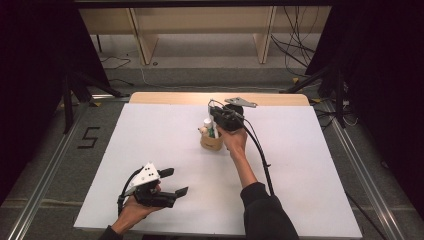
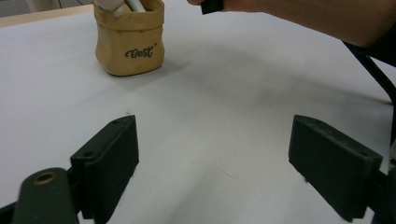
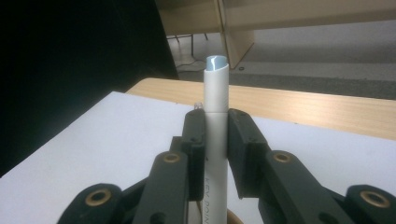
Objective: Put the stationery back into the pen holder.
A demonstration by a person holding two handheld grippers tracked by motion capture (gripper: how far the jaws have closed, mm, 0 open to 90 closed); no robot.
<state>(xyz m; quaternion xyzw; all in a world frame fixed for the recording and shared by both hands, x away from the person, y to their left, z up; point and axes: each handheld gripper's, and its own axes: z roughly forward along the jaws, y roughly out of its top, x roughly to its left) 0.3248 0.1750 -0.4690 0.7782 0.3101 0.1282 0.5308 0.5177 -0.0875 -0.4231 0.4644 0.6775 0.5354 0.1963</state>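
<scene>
1. White marker pen (image 3: 215, 100), slim round barrel, pale blue end, grey print low on it.
2. Right gripper (image 3: 216, 140) pinches the pen mid-barrel, above the tan fabric pouch (image 1: 212, 141) near the tabletop's far edge, middle.
3. Left gripper (image 1: 173, 181) spread wide, holding nothing, near front-left corner.
4. Pen upright, long axis vertical, blue end up.

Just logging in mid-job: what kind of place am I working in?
Likely a lab recording rig: a white-covered table ringed by black curtains, loose cables on the floor, and a taped floor number.
</scene>
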